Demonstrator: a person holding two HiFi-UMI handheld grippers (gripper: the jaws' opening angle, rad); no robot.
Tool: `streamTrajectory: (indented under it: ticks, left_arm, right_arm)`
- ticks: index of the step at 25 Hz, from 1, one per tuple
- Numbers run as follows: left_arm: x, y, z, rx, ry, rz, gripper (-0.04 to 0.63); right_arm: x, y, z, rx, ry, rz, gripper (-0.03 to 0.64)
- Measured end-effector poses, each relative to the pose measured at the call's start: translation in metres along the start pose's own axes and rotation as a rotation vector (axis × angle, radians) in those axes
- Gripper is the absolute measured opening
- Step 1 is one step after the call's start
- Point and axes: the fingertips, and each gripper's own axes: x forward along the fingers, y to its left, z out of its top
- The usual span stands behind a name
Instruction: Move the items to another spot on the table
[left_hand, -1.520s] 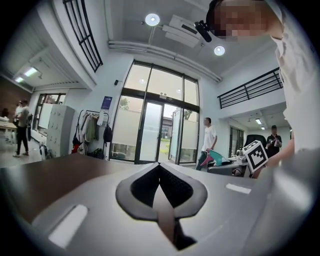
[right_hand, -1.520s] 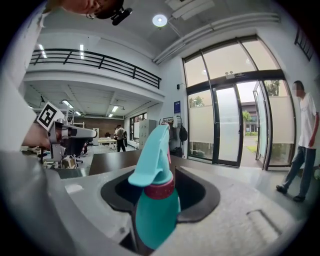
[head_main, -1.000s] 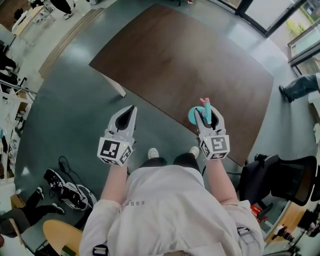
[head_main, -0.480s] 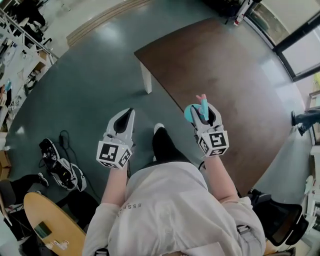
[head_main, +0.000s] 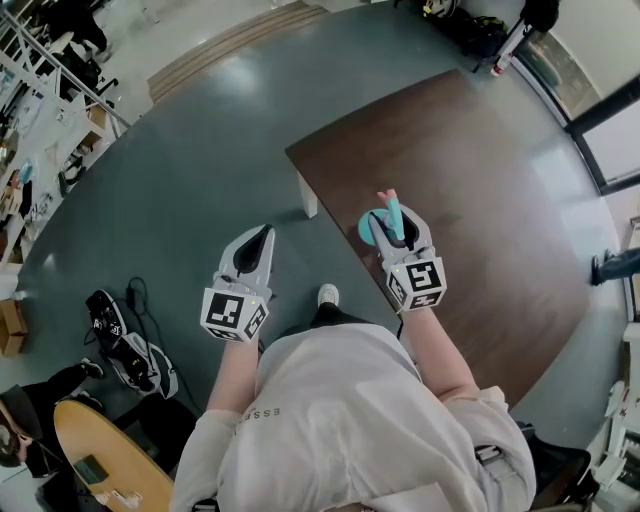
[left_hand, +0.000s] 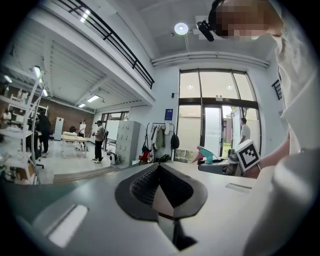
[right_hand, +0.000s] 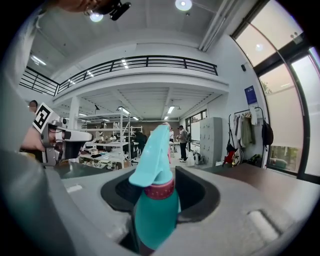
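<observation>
Right claw: the right claw (head_main: 392, 228) is clamped around a spray bottle (right_hand: 152, 210), with the jaws about halfway apart and the bottle's body wedged between the pads.
Spray bottle: it's teal with a dark pink collar and a teal spray head. It lies along the jaws with the head pointing away from the person. From the head view it sits right over the near edge of the table (head_main: 480, 180), up in the claw and not resting on the top. Can't tell how high.
Left claw: the left claw (left_hand: 160, 169) has its jaws pinched together with nothing in them. It hangs out over the floor (head_main: 200, 150), off to the side of the table and well apart from the right one.
Table: dark brown top, set at an angle in the head view, with a white leg (head_main: 308, 197) under the near corner.
Person: white shirt, both forearms stretched forward, one white shoe (head_main: 327, 295) showing between the arms.
Floor stuff: a dark bag (head_main: 130, 345) with some cables lies to the person's left, nowhere near the table.
Room: big bright hall with a railed balcony, and a few people standing far off.
</observation>
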Motion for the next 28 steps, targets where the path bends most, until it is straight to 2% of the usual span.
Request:
streamTrajectory:
  ticks: [4, 7, 10, 14, 19, 24, 28]
  left_arm:
    - [0.037, 0.016, 0.005, 0.063, 0.013, -0.035, 0.008]
    - [0.057, 0.027, -0.007, 0.062, 0.018, -0.069, 0.008]
    - [0.105, 0.04, 0.005, 0.04, 0.032, -0.117, 0.008]
    - [0.177, 0.06, 0.013, 0.032, 0.058, -0.223, 0.008]
    - [0.244, 0.127, 0.027, 0.045, 0.091, -0.411, 0.009]
    - [0.296, 0.145, 0.03, 0.043, 0.123, -0.577, 0.008]
    - [0.323, 0.161, 0.022, 0.053, 0.161, -0.66, 0.008]
  right_arm:
    - [0.033, -0.02, 0.002, -0.006, 0.005, -0.025, 0.173]
    - [0.043, -0.031, -0.01, 0.003, 0.004, -0.077, 0.173]
    - [0.065, -0.062, 0.008, 0.016, 0.001, -0.128, 0.173]
    - [0.1, -0.101, 0.014, 0.024, 0.039, -0.216, 0.173]
    - [0.157, -0.101, 0.016, 0.053, 0.081, -0.387, 0.173]
    - [0.176, -0.121, 0.008, 0.083, 0.105, -0.547, 0.173]
    - [0.198, -0.125, 0.001, 0.106, 0.101, -0.625, 0.173]
